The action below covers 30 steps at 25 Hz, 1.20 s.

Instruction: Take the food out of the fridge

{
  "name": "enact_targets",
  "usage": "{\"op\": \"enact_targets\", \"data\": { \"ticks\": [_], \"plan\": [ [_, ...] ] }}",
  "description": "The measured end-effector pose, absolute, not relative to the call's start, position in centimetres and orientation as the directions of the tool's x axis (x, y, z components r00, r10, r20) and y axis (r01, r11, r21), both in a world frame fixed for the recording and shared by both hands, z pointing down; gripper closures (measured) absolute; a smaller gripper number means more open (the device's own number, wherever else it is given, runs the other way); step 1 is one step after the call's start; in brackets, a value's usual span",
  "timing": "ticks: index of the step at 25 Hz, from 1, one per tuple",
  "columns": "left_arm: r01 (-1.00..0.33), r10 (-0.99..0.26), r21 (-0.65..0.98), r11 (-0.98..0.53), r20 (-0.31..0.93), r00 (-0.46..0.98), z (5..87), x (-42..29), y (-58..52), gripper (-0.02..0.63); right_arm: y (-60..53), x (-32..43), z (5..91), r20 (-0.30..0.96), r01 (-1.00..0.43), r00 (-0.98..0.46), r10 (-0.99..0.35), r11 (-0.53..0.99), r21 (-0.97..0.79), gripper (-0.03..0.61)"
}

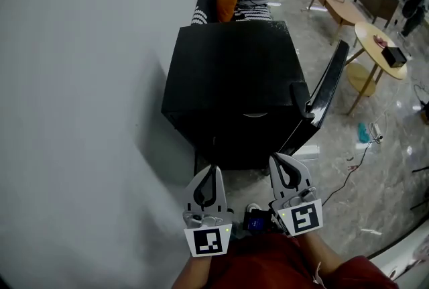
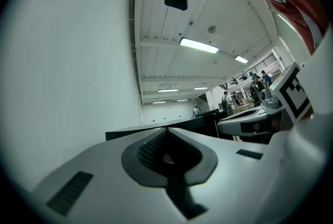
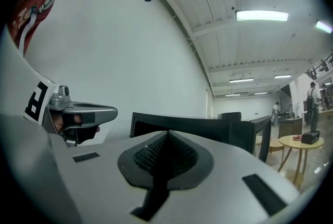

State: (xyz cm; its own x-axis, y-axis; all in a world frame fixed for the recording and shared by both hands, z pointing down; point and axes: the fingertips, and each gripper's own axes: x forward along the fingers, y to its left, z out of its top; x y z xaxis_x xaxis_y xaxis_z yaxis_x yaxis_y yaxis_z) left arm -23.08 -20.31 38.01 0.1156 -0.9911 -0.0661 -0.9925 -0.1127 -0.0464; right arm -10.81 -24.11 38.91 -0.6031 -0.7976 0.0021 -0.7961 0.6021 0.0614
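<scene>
A black mini fridge (image 1: 231, 66) stands against the wall, seen from above, its door (image 1: 328, 90) swung open to the right. Its inside is hidden and no food shows. Both grippers hover side by side just in front of it, held low. My left gripper (image 1: 213, 170) is shut with nothing in it, and my right gripper (image 1: 277, 159) is shut and empty too. In the left gripper view the shut jaws of the left gripper (image 2: 166, 132) point over the fridge's top edge (image 2: 197, 123). In the right gripper view the right gripper (image 3: 167, 134) faces the fridge (image 3: 208, 127) and its open door (image 3: 263, 137).
A white wall (image 1: 80, 80) runs along the left. Behind the fridge is a striped bench with an orange item (image 1: 226, 3) and clothes. Wooden tables (image 1: 338, 3) and a round table (image 1: 379, 46) stand at the right, with cables (image 1: 365, 140) on the shiny floor.
</scene>
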Motion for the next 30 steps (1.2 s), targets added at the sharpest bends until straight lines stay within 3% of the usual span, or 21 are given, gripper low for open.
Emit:
{"op": "enact_targets", "data": {
  "ticks": [5,9,13,17,21,24,30],
  "plan": [
    [-0.974,-0.975,-0.085,-0.210,-0.051,0.214,38.9,-24.1,-22.0,0.598,-24.1,-11.9,40.5,0.074,-0.844,-0.525,-0.848,0.530,0.085,0.557],
    [-0.888,-0.945,-0.335,-0.314,0.017,0.328,39.4,-23.7,-22.7,0.598,-24.6,-12.3,39.3,0.011,-0.868,-0.493,-0.870,0.492,0.071,0.557],
    [-0.886,-0.939,-0.329,-0.328,0.015,0.343,39.7,-23.3,-23.3,0.598,-24.9,-12.1,39.1,-0.015,-0.872,-0.487,-0.873,0.486,0.062,0.557],
    [-0.912,-0.943,-0.259,-0.319,-0.005,0.331,39.8,-23.1,-23.7,0.598,-25.6,-11.8,41.7,0.059,-0.866,-0.497,-0.866,0.499,0.039,0.557],
    [-0.924,-0.949,-0.232,-0.305,-0.007,0.316,39.4,-23.3,-23.5,0.598,-27.6,-12.5,44.3,0.081,-0.843,-0.528,-0.845,0.511,-0.169,0.555],
    [-0.898,-0.945,-0.307,-0.317,0.017,0.327,39.2,-23.4,-23.5,0.598,-29.4,-13.2,45.9,0.080,-0.789,-0.546,-0.834,0.479,-0.384,0.555],
    [-0.902,-0.948,-0.305,-0.306,0.013,0.317,39.0,-23.8,-23.7,0.598,-33.0,-13.6,49.0,0.039,-0.562,-0.523,-0.852,0.309,-0.767,0.554]
  ]
}}
